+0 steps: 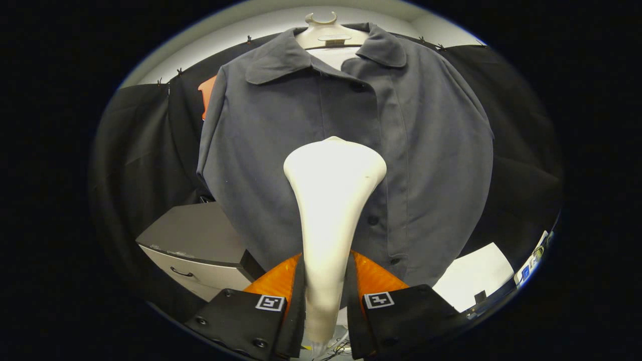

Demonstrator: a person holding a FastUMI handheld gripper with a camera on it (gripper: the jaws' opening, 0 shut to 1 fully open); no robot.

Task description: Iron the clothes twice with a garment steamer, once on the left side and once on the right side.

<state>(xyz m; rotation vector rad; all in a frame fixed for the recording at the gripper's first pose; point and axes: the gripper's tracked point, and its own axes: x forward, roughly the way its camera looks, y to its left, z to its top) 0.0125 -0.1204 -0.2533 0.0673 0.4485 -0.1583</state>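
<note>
steamer (332,200) stands upright between the two fingers of the hand-held gripper (326,286), its narrow white handle pinched from both sides by the fingers (281,281), so the hand-held gripper is clamped narrowly on it. the handle rises from between the fingers and widens into a broad, rounded white head, which sits in front of the middle of the shirt (346,150), over the buttoned front strip; whether the head touches the cloth cannot be told. low down between the fingers, under the handle, a few thin cables show faintly.

just beyond the steamer hangs the shirt, a grey collared one, buttoned down the front with dark buttons, its collar spread open at the top. it hangs on a white hanger (323,32) whose hook shows above the collar. the cloth lies mostly smooth, with soft folds along the button strip and at the lower hem.

to the left of the shirt and lower, a grey cabinet (200,245) with a drawer and a dark handle stands. to the right, below the shirt's hem, a white sheet (474,276) lies flat. behind everything hangs the black cloth wall (140,150), clipped along its top edge, with a pale wall above it.
</note>
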